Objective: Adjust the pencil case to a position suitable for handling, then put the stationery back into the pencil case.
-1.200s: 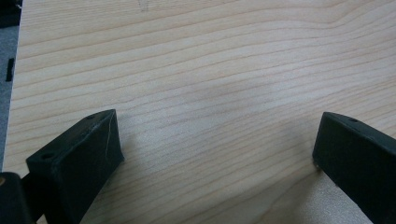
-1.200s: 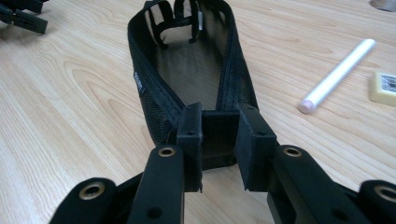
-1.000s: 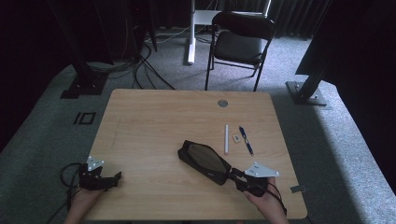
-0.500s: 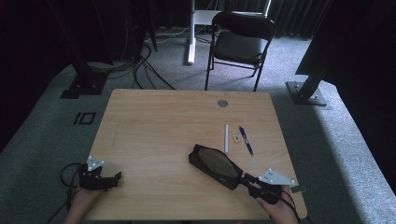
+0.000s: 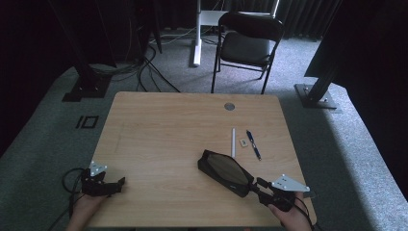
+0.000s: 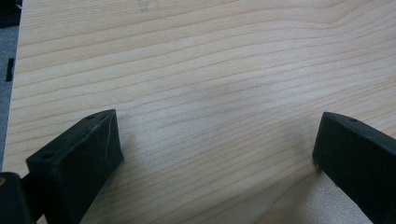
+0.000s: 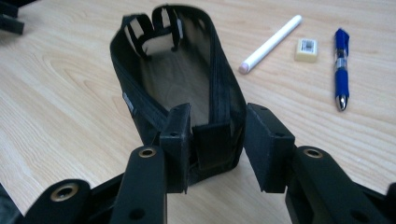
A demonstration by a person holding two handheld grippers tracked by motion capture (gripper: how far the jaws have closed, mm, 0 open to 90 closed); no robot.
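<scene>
A black mesh pencil pouch (image 5: 223, 172) lies open on the wooden table (image 5: 168, 125), its mouth facing up (image 7: 187, 79). My right gripper (image 5: 257, 185) is at the pouch's near right end. Its jaws have just been opening. The pouch's end tab stands between them (image 7: 217, 140), with a gap beside the right jaw, so the pads do not press it. My left gripper (image 5: 118, 184) rests low at the table's front left corner. There it stands wide open over bare wood (image 6: 215, 154) with nothing between its jaws.
A white stick (image 5: 233, 142), a small eraser (image 5: 244, 143) and a blue pen (image 5: 253, 144) lie just behind the pouch on the right. A round grommet (image 5: 229, 106) sits near the far edge. A folding chair (image 5: 248, 41) stands beyond the table.
The right gripper and the pouch have shifted to the right and a little toward the near edge. The left gripper has stayed where it was.
</scene>
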